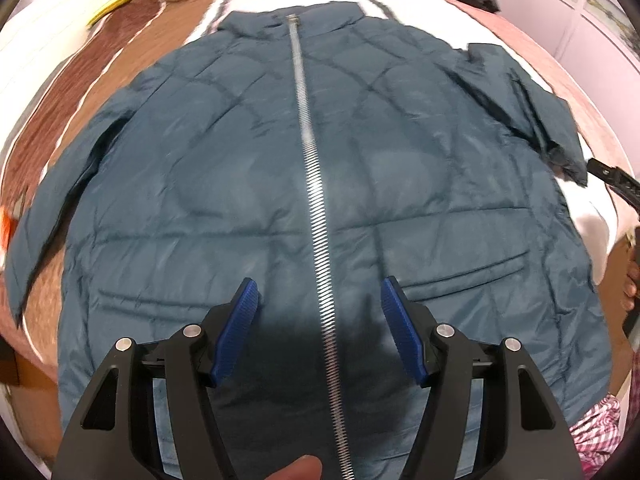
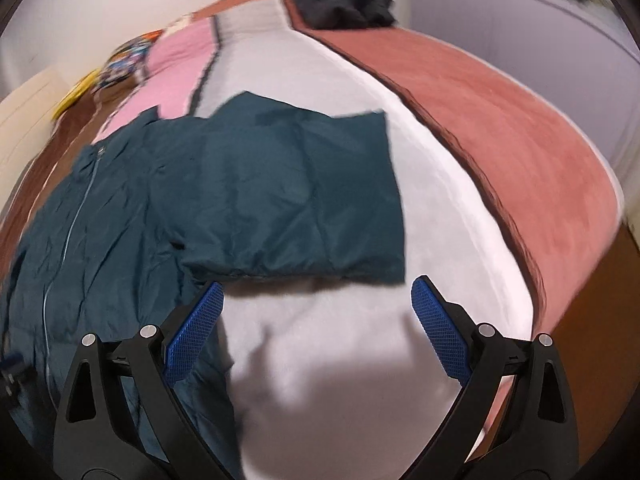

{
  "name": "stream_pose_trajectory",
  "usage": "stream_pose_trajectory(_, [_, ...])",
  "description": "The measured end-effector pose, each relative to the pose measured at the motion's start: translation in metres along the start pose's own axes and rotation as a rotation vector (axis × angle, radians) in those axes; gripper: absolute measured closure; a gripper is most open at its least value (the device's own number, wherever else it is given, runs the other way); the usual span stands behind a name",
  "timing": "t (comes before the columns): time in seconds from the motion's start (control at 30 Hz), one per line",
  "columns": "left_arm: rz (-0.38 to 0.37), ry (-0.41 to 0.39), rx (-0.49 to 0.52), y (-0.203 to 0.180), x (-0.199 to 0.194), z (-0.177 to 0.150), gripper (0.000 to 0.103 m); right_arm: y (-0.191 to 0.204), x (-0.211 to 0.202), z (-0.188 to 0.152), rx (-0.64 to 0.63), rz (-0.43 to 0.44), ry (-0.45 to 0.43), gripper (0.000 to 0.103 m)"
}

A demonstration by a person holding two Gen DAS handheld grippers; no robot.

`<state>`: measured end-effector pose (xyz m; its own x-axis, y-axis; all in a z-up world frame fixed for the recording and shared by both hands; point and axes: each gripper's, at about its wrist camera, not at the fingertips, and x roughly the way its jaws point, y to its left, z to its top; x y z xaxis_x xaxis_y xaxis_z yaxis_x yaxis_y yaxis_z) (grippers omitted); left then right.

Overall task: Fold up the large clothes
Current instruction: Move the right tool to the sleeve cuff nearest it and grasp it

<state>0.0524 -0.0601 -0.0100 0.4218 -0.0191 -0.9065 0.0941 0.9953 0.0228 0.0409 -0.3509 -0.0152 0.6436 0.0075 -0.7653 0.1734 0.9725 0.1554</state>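
A large teal quilted jacket [image 1: 248, 184] lies face up and zipped on the bed, its silver zipper [image 1: 316, 216] running down the middle. My left gripper [image 1: 318, 300] is open and empty above the jacket's lower front, straddling the zipper. In the right wrist view the jacket's right sleeve [image 2: 296, 196] lies spread out to the side on the white blanket. My right gripper [image 2: 318, 300] is open and empty just below that sleeve's lower edge. The tip of the right gripper also shows in the left wrist view [image 1: 612, 176] by the sleeve cuff.
The bed is covered with a white blanket [image 2: 360, 340], a salmon-pink spread [image 2: 520, 140] and a brown one [image 1: 48, 128]. A dark garment pile [image 2: 340, 0] lies at the far end. Colourful items [image 2: 120, 64] lie at the far left. A wall stands beyond the bed.
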Motion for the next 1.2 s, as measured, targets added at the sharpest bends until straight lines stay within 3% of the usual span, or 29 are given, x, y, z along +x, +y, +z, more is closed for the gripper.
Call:
stream_pose_trajectory(0.17, [-0.033,0.014,0.016,-0.018,0.003,0.012,0.04,0.022,0.016,0.0,-0.209,0.033,-0.004,0.008])
stream_pose_trajectory(0.3, [-0.051,0.033,0.008,-0.023,0.006,0.013,0.04,0.035,0.038,-0.002,-0.357,-0.054,-0.02,0.009])
stream_pose_trajectory(0.33, [-0.049,0.038,0.009,-0.024,0.007,0.012,0.04,0.036,0.045,-0.002,-0.381,-0.083,-0.021,0.011])
stream_pose_trajectory(0.4, [-0.046,0.044,0.01,-0.026,0.008,0.011,0.04,0.033,0.056,-0.001,-0.395,-0.077,-0.002,0.033])
stream_pose_trajectory(0.43, [-0.043,0.047,0.011,-0.026,0.008,0.01,0.04,0.03,0.061,0.001,-0.384,-0.058,0.017,0.045])
stream_pose_trajectory(0.67, [-0.044,0.058,0.029,-0.032,0.011,0.011,0.04,0.018,0.048,0.011,-0.289,0.015,-0.015,0.079])
stream_pose_trajectory(0.93, [-0.055,0.061,0.046,-0.04,0.014,0.014,0.04,-0.027,0.007,0.039,-0.047,0.086,-0.096,0.088])
stream_pose_trajectory(1.2, [-0.062,0.051,0.047,-0.044,0.012,0.014,0.04,-0.083,-0.045,0.055,0.132,0.001,-0.205,0.088])
